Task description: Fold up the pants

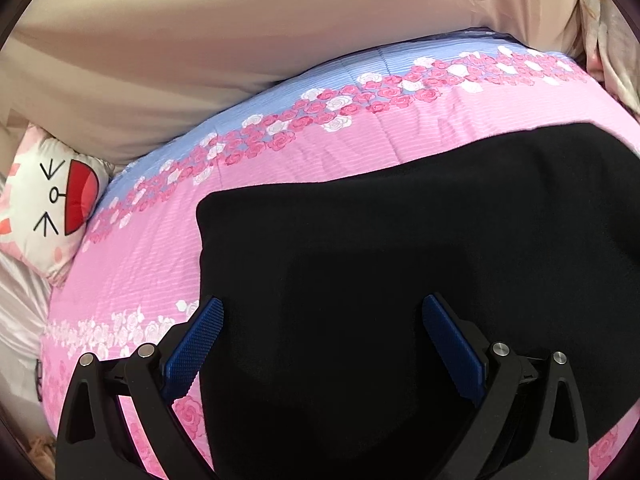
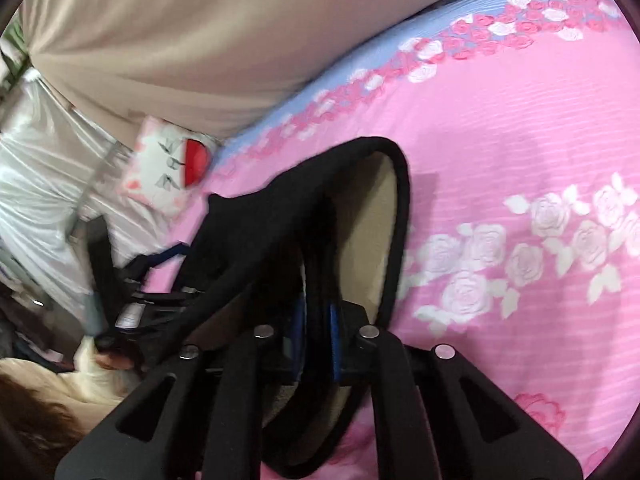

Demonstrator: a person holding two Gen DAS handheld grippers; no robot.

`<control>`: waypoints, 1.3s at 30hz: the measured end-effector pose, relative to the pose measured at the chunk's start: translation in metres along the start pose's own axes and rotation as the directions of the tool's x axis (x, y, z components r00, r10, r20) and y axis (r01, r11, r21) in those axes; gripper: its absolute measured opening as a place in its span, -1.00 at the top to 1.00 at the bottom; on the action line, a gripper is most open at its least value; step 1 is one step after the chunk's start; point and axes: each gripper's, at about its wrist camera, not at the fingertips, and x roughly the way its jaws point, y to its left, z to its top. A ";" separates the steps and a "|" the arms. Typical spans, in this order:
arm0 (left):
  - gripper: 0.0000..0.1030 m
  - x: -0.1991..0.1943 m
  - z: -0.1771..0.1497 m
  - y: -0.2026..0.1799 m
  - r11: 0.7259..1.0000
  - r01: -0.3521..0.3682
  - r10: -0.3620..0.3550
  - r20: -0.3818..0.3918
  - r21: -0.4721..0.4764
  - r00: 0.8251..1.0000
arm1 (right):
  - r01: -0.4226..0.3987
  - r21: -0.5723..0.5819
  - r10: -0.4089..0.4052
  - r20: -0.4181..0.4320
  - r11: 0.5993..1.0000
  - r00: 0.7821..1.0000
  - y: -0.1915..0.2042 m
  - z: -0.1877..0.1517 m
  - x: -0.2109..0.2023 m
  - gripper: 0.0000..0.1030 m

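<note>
pants (image 1: 400, 264): one black pair. but first we log the largest things. one pink bedspread (image 1: 152, 264) with rose bands and a blue strip along its far edge covers the bed; one beige padded panel (image 1: 240, 40) rises behind it.

on the left wrist view the pants lie flat on the bedspread as a broad dark slab, one squared corner toward the far left. on the right wrist view a part of the same garment is lifted off the bedspread, black edge curling over and a tan inner lining showing.

we count one cartoon-face cushion (image 1: 52, 208), white with a red mouth, at the bed's far left corner, touching the beige panel.

two tools. left gripper (image 1: 320, 332): spread wide, two blue pads well apart, holding nothing; it hangs over the flat fabric, whether touching we cannot tell. right gripper (image 2: 316, 330): closed tight on a fold of the pants, black cloth pinched between its two blue pads. that view is motion-blurred.
</note>
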 end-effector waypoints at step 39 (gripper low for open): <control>-0.90 -0.067 -0.076 0.190 0.951 0.087 -0.040 0.161 -0.297 0.986 | 0.194 -0.382 -0.268 -0.150 0.904 0.952 0.221 -0.124 0.155 0.82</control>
